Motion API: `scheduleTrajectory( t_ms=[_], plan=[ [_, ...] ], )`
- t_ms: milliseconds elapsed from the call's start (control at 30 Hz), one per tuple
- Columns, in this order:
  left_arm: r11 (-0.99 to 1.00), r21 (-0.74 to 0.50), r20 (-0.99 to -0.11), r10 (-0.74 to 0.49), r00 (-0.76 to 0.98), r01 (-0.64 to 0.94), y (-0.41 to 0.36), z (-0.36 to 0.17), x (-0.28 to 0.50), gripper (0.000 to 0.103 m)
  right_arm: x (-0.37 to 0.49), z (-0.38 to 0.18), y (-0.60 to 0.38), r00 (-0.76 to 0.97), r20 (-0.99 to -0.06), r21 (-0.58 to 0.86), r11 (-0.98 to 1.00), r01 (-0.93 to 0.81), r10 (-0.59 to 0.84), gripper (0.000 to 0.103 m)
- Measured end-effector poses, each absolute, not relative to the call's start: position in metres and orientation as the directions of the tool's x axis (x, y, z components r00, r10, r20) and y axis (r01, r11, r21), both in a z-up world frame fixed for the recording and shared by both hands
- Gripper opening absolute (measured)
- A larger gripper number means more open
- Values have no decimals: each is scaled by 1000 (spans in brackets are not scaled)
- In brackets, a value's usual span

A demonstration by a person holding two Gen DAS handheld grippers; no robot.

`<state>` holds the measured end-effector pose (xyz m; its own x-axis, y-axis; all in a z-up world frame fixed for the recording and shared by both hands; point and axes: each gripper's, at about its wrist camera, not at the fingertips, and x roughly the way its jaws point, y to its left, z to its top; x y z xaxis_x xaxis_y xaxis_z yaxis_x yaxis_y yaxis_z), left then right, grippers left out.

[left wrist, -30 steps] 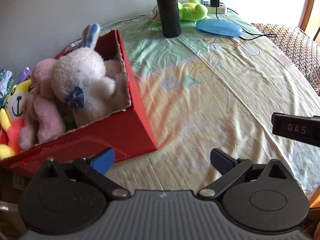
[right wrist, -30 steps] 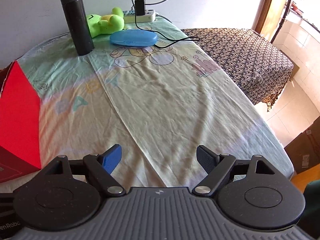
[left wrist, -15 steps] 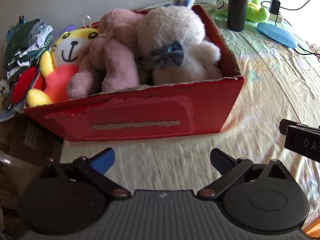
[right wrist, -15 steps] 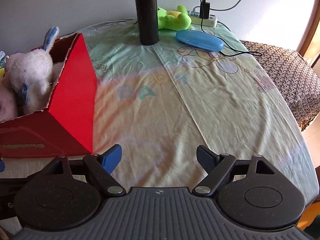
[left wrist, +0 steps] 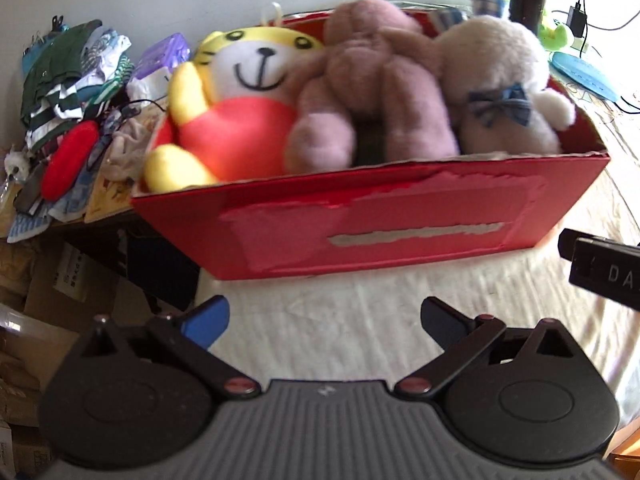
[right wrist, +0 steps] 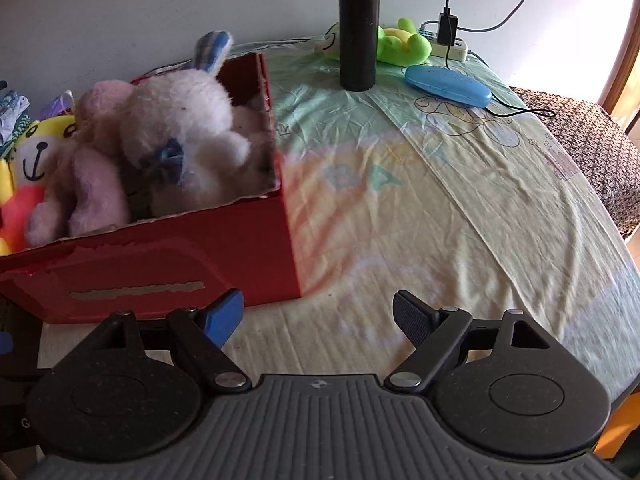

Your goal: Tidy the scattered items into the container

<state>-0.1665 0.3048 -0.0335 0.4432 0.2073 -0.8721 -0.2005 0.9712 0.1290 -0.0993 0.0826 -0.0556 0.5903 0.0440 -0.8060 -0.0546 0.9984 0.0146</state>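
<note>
A red cardboard box (left wrist: 380, 224) (right wrist: 160, 264) stands on the table's left part. It holds a yellow tiger plush (left wrist: 240, 100) (right wrist: 28, 160), a pink plush (left wrist: 372, 88) (right wrist: 92, 184) and a white rabbit plush (left wrist: 504, 88) (right wrist: 184, 132). A green plush (right wrist: 400, 44) lies at the far edge behind a black flask (right wrist: 357, 26). My left gripper (left wrist: 324, 320) is open and empty in front of the box. My right gripper (right wrist: 318, 316) is open and empty by the box's front right corner.
A blue case (right wrist: 448, 88) and a power strip with charger (right wrist: 448, 36) lie at the far right on the patterned tablecloth (right wrist: 440, 208). Clothes and clutter (left wrist: 72, 92) are piled left of the box. Cardboard cartons (left wrist: 60, 288) sit below the table's left edge.
Both grippers swung left, bringing the box and its plush toys into fuller view. Both stayed open and empty. Nothing on the table moved.
</note>
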Motion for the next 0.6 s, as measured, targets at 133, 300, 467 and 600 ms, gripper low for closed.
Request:
scheduleTrajectory(
  t_ms=[133, 300, 467, 600],
  plan=[
    [974, 125, -877, 198, 437, -190, 330, -34, -175, 101, -108, -55, 110, 599, -800, -1, 998, -59, 35, 84],
    [972, 126, -870, 204, 449, -197, 354, -31, -178, 101, -116, -48, 135, 634, -773, -38, 996, -77, 20, 84],
    [966, 118, -848, 218, 483, -228, 371, -9, -173, 101, -122, -25, 147, 700, -713, -62, 993, -104, 29, 85],
    [962, 83, -836, 209, 507, -260, 381, 14, -164, 101, -117, -3, 145, 731, -680, -24, 994, -107, 62, 90]
  ],
)
